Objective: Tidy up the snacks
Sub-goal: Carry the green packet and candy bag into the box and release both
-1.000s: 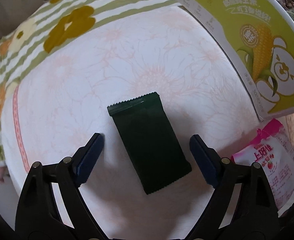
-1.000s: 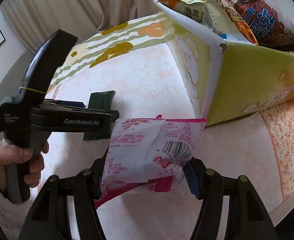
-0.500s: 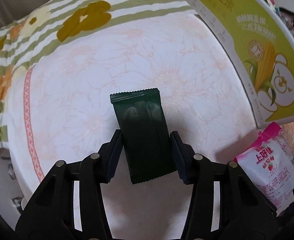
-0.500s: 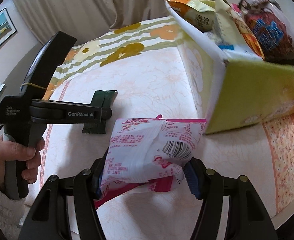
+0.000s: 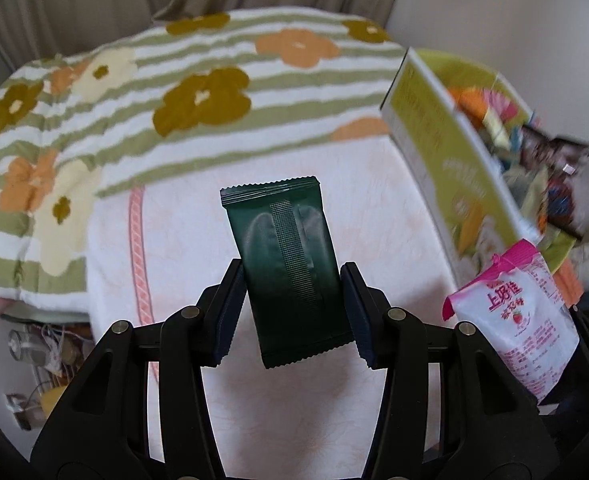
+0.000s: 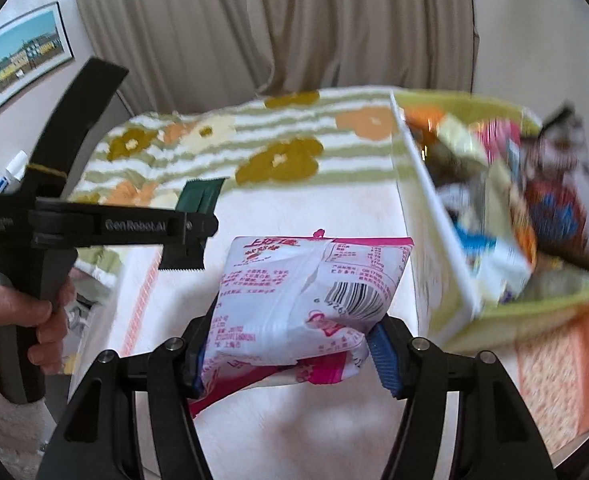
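My left gripper (image 5: 292, 312) is shut on a dark green snack packet (image 5: 284, 256), held up off the pale floral table (image 5: 182, 240). In the right wrist view that same green packet (image 6: 198, 200) shows at the left in the left gripper (image 6: 186, 226), gripped by a person's hand (image 6: 34, 320). My right gripper (image 6: 292, 344) is shut on a pink and white snack bag (image 6: 306, 292), which also appears at the lower right as the pink bag (image 5: 522, 320) in the left wrist view. An open yellow-green carton (image 6: 426, 216) full of snack packs stands to the right.
The yellow-green carton (image 5: 442, 148) stands at the right of the table. A striped blanket with flowers (image 5: 174, 92) lies beyond the table. Beige curtains (image 6: 294, 28) hang behind, and a framed picture (image 6: 18, 60) is on the left wall. Clutter lies on the floor at the lower left.
The left gripper closed on the green packet and lifted it off the table. The right gripper rose with the pink bag, so more of the carton's inside shows.
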The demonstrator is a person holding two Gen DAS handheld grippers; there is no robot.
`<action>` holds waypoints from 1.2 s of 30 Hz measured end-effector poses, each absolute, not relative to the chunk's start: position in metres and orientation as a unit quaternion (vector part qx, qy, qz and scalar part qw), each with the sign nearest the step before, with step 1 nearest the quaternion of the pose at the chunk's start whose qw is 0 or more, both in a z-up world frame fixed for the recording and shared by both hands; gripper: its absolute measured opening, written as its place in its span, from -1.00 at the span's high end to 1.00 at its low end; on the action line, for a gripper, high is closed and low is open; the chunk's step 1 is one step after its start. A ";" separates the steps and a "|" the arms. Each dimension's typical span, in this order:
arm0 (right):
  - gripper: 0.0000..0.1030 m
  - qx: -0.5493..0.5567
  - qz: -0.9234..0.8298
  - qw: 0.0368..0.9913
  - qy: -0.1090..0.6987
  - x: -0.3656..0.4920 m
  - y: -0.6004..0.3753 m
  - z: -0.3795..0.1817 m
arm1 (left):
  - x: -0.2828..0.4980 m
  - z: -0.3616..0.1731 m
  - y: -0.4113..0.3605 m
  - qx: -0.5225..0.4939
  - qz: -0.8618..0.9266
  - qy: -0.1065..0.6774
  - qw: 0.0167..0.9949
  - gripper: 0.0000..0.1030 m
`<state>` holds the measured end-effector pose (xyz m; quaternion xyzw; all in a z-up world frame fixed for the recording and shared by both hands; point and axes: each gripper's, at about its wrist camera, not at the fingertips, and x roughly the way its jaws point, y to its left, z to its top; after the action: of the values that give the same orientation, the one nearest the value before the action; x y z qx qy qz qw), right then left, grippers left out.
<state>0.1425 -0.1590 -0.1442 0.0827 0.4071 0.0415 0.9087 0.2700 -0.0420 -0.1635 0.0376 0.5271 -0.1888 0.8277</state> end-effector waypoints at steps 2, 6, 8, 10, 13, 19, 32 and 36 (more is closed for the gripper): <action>-0.15 0.084 0.043 0.915 0.393 0.144 -0.161 -0.128 | 0.271 -0.146 -0.042 0.031 -0.198 0.513 0.835 0.14; -0.15 0.088 0.046 0.927 0.362 0.146 -0.177 -0.096 | 0.271 -0.114 -0.055 0.031 -0.205 0.486 0.849 0.14; -0.15 0.093 0.046 0.931 0.351 0.149 -0.193 -0.082 | 0.269 -0.099 -0.065 0.026 -0.205 0.474 0.856 0.14; -0.15 0.094 0.047 0.934 0.342 0.152 -0.216 -0.068 | 0.267 -0.086 -0.080 0.021 -0.203 0.462 0.863 0.14; -0.15 0.083 0.050 0.939 0.331 0.157 -0.248 -0.050 | 0.264 -0.070 -0.109 0.009 -0.197 0.448 0.872 0.14; -0.15 0.058 0.061 0.940 0.332 0.175 -0.327 -0.026 | 0.260 -0.057 -0.185 -0.020 -0.190 0.431 0.882 0.14; -0.15 0.087 0.050 0.934 0.343 0.211 -0.433 -0.035 | 0.297 -0.088 -0.316 -0.027 -0.211 0.479 0.852 0.13; -0.15 0.099 0.051 0.929 0.354 0.218 -0.445 -0.044 | 0.310 -0.096 -0.330 -0.019 -0.217 0.489 0.845 -0.37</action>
<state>0.2183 -0.4451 -0.0439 0.0989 0.3541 0.0508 0.9286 0.3096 -0.3302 -0.0960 -0.0189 0.4889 -0.2174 0.8446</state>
